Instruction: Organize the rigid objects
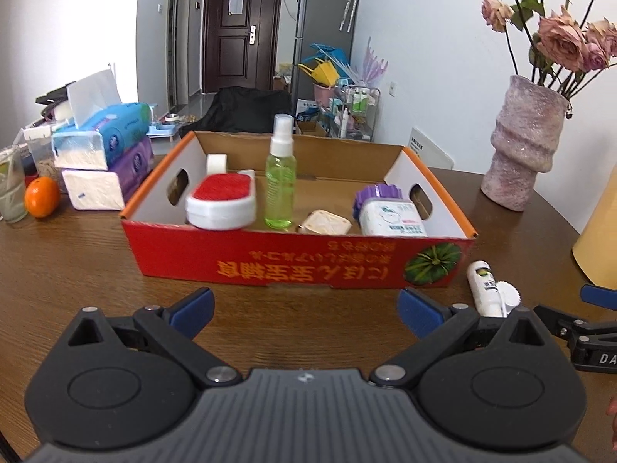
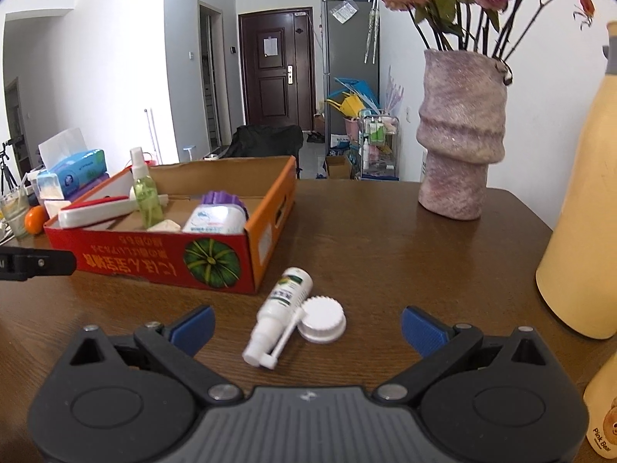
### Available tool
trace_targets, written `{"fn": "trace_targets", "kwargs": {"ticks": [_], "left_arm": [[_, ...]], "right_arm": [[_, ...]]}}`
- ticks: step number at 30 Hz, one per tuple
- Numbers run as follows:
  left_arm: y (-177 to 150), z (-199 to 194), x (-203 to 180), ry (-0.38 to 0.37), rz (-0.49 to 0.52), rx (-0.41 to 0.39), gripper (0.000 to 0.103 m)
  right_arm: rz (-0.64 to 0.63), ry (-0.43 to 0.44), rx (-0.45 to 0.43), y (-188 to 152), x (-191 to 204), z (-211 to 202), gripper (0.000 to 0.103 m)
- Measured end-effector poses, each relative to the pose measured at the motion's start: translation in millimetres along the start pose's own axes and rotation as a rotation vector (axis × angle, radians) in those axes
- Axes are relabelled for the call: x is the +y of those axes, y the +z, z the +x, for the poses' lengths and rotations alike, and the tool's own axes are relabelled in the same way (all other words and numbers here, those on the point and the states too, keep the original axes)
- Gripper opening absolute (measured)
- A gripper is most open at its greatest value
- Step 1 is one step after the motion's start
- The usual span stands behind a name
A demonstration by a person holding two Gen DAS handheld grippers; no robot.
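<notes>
A red cardboard box [image 1: 231, 262] [image 2: 154, 260] stands on the wooden table. Inside it are a red-and-white brush [image 1: 221, 202], a green spray bottle [image 1: 280, 177] [image 2: 144, 191], a small beige item [image 1: 326, 223] and a white jar with a purple lid [image 1: 389, 212] [image 2: 216, 218]. A white spray bottle [image 2: 283, 308] [image 1: 484, 289] lies on the table beside a white ridged cap [image 2: 322, 318], just right of the box. My right gripper [image 2: 306, 326] is open, its blue fingertips either side of that bottle and cap. My left gripper [image 1: 306, 314] is open and empty before the box front.
Stacked tissue packs [image 1: 104, 158], an orange [image 1: 41, 196] and a glass [image 1: 11, 189] sit left of the box. A pink vase with flowers [image 2: 461, 135] and a large yellow bottle [image 2: 582, 231] stand at the right. A second yellow bottle [image 2: 603, 409] is at near right.
</notes>
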State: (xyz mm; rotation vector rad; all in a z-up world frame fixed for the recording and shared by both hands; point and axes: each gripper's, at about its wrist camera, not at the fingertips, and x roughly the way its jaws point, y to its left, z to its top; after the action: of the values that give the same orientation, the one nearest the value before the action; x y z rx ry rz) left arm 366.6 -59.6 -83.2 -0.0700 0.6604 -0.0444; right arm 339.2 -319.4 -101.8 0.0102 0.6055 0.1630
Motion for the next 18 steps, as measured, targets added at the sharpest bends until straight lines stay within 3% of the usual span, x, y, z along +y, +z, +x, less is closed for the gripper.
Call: {"fn": "trace_targets", "kwargs": {"ticks": [18], "left_arm": [[-29, 11, -54, -0.048, 0.038, 0.058, 0.103]], "right_arm": [[0.007, 0.003, 0.020, -22, -34, 6, 0.103]]}}
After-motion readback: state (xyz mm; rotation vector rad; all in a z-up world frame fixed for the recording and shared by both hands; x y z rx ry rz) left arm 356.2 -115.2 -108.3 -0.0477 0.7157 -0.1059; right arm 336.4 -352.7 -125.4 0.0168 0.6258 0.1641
